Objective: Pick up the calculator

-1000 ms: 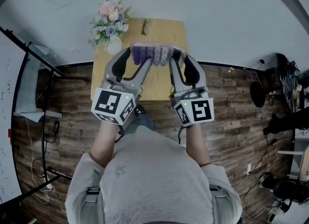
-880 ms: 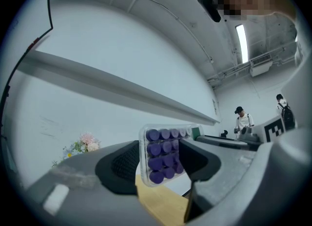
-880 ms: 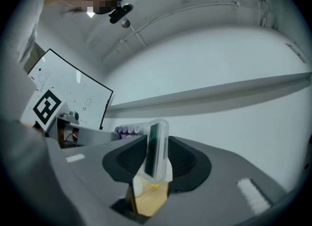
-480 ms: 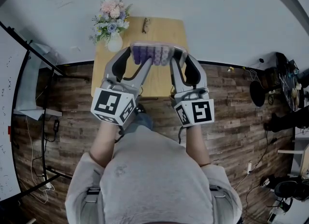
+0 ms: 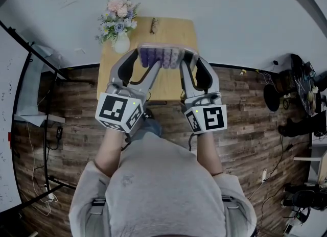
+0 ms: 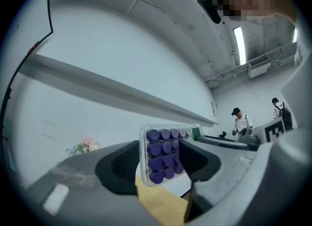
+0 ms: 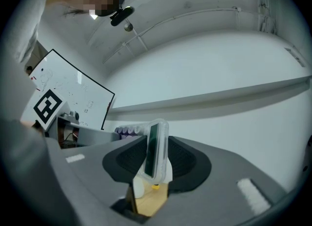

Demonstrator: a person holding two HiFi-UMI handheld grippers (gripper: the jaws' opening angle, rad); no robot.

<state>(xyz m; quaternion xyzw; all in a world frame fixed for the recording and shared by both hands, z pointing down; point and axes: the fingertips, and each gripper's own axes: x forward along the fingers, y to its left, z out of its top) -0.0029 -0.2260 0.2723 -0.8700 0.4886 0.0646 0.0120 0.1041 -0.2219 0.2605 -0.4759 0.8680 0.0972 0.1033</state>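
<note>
Calculator: a slim calculator (image 5: pixel 160 57) with purple keys in a clear casing was held up off the counter between the two grippers, lying crosswise in the head view.
Calculator's pose: in the left gripper view its key face (image 6: pixel 163 154) was turned toward that camera; in the right gripper view it showed edge-on (image 7: pixel 155 149), standing upright between the pads.
Left gripper: the left gripper (image 5: pixel 144 60) reached forward from the person's left, and its fingers (image 6: pixel 122 164) were closed onto one end of the calculator, a dark pad on either side of the casing.
Right gripper: the right gripper (image 5: pixel 189 62) reached forward beside it, with its fingers (image 7: pixel 129 159) pressed on the other end, set only as far apart as the calculator's thin body.
Grippers' relation: the two stood side by side, near each other, their marker cubes toward the person and their tips at the calculator.
Counter: a small light wooden counter (image 5: pixel 173 85) stood against the pale wall, below and behind the grippers.
Flowers: a white vase of pink and blue flowers (image 5: pixel 117 26) stood at the counter's far left corner, apart from the calculator.
Glasses: a pair of glasses (image 5: pixel 154 26) lay near the far edge, just right of the vase.
Floor: dark wood planks (image 5: pixel 245 108) spread either side of the counter.
Background: a whiteboard (image 7: pixel 68 98) showed in the right gripper view.
</note>
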